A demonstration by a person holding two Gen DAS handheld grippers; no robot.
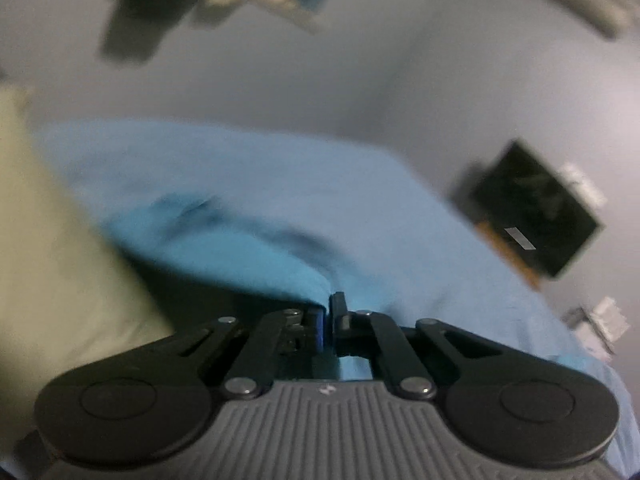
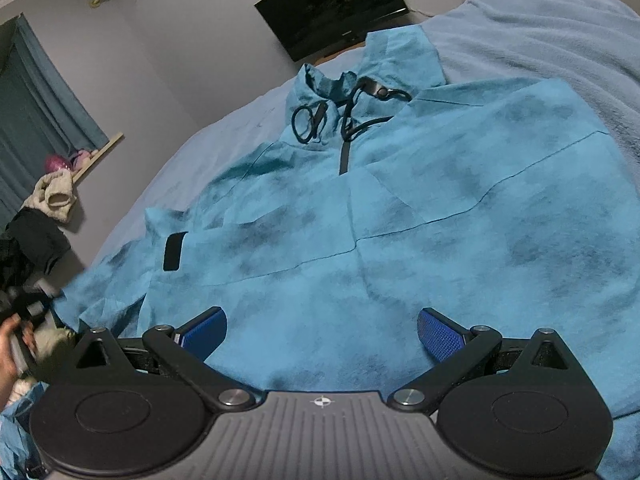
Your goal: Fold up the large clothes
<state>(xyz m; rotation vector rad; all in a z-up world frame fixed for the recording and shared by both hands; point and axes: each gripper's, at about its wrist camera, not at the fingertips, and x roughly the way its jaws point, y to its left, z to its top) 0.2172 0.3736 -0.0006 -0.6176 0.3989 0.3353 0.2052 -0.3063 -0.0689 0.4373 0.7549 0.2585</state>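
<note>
A large blue mottled pullover (image 2: pixel 360 208) lies spread front-up on a light blue bed cover (image 2: pixel 540 40), collar and black drawstrings (image 2: pixel 344 116) at the far end. My right gripper (image 2: pixel 322 330) is open and empty, hovering just above the pullover's hem. My left gripper (image 1: pixel 329 320) is shut on a fold of the blue pullover (image 1: pixel 248 248), lifting it; this view is blurred. In the right wrist view the left gripper shows faintly at the pullover's left sleeve end (image 2: pixel 60 300).
A black TV (image 2: pixel 336 4) hangs on the grey wall beyond the bed; it also shows in the left wrist view (image 1: pixel 536 208). Teal curtains (image 2: pixel 36 112), a shelf with clothes (image 2: pixel 56 196) at left. A pale pillow (image 1: pixel 48 264) lies left.
</note>
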